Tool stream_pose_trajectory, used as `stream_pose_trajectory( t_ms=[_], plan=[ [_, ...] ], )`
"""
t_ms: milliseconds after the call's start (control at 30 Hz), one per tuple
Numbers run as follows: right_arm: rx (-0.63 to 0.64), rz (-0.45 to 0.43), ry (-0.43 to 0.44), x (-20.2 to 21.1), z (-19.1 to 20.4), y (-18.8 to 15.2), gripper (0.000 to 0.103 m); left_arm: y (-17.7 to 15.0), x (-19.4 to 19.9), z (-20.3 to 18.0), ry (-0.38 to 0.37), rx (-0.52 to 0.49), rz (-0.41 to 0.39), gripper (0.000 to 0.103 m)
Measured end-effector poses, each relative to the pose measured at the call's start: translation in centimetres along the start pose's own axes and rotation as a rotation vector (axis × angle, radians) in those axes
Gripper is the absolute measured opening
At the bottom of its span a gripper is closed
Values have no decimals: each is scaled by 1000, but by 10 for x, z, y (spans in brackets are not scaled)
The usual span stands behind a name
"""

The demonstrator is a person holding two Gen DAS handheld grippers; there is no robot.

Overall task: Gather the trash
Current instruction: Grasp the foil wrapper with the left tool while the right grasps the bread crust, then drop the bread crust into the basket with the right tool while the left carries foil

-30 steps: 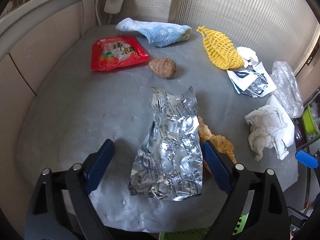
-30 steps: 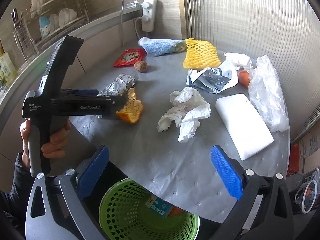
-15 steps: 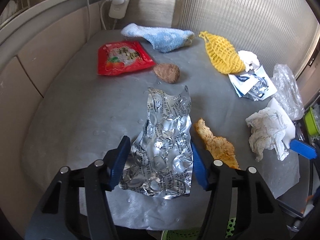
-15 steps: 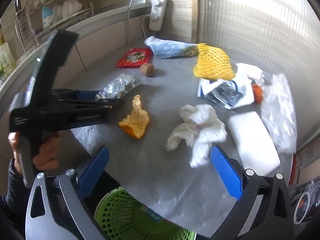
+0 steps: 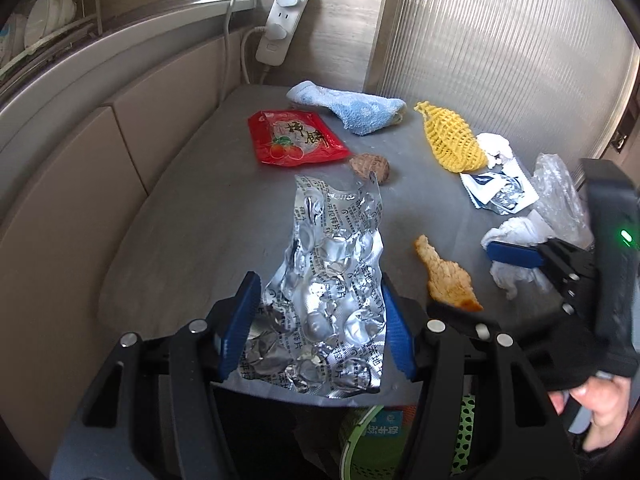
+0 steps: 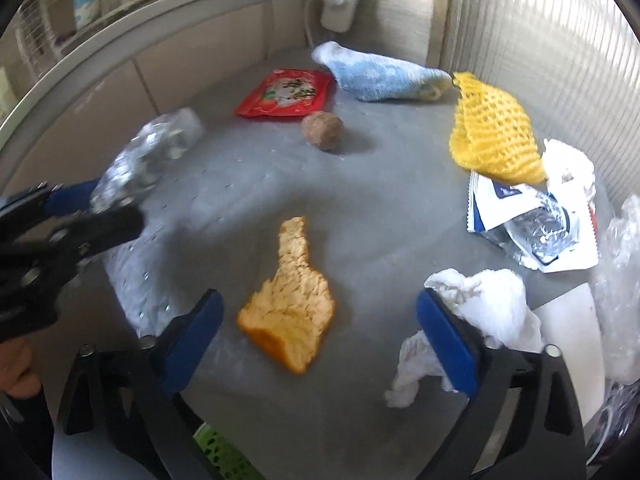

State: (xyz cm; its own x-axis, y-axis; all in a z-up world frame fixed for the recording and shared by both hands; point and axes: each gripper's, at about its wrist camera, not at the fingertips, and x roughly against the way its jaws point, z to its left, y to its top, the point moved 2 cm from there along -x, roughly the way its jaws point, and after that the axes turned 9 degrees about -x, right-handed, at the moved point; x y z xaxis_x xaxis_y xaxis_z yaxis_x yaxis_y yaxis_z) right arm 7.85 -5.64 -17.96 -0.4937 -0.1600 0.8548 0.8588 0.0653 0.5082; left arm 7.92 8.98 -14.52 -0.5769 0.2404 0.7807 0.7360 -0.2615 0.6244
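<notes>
Foil wrapper (image 5: 328, 300) is hanging over the counter's near edge, pinched in my left gripper (image 5: 320, 336); thin grip, it may be slipping. Right gripper (image 6: 320, 344) is gaping around the orange peel (image 6: 292, 304).

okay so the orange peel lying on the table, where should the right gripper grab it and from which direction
Probably the wide end of the orange peel, nearest the right gripper. That end curls up off the table, giving an edge to pinch, while the narrow far tip lies flat. Come from above on the near side, with the open jaws straddling the wide end's sides.
</notes>
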Motion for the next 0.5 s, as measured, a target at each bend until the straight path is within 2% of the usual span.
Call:
stream_pose_trajectory(
  t_ms=[200,300,400,467,500],
  plan=[
    [51,8,-56,-5,9,0,82,-3,8,2,-13,7,-15,57],
    [58,4,-50,-3,13,0,73,-3,9,2,-17,20,-15,57],
    [60,5,-47,0,15,-2,61,-3,9,4,-22,27,-14,57],
    [50,5,-43,2,14,-1,41,-4,10,4,-17,28,-14,57],
    [37,1,-33,2,14,1,38,-5,10,4,-13,28,-14,57]
  ],
)
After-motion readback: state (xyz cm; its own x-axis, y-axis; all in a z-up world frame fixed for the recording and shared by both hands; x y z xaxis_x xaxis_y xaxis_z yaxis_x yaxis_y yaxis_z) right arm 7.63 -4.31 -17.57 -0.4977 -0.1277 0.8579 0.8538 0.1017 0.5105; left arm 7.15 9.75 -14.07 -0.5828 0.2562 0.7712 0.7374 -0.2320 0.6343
